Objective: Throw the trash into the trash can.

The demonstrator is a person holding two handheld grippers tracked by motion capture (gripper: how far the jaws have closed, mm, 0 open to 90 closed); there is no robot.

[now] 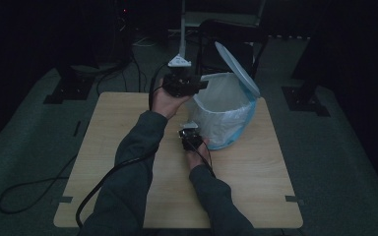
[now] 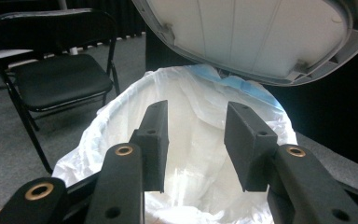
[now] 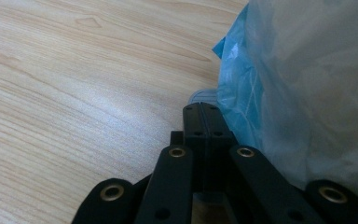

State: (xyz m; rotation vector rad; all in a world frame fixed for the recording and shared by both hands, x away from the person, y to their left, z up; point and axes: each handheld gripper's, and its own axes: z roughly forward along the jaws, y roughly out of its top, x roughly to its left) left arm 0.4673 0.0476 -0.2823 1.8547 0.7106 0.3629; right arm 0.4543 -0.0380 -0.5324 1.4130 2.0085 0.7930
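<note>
- While the lid (image 1: pixel 237 66) stands raised at upper centre of the high view, the bin (image 1: pixel 226 115), lined with a white bag (image 2: pixel 191 135), sits on the far right part of the table (image 1: pixel 128 147).
- Left gripper (image 1: pixel 203 85): held at the bin's rim; in the left gripper view its jaws stand apart over the bag's mouth with nothing between the pads (released, empty).
- Right gripper (image 3: pixel 206 116): jaws clenched flat together, low in the right gripper view, tips at a grey pedal-like tab (image 3: pixel 200 96) at the bin's foot; whether they press it I cannot tell.
- Handling note, as a judgement: keep steady downward pressure at the foot so the lid stays up; lift the left gripper straight up, clear of the liner, so it does not snag the bag.
</note>
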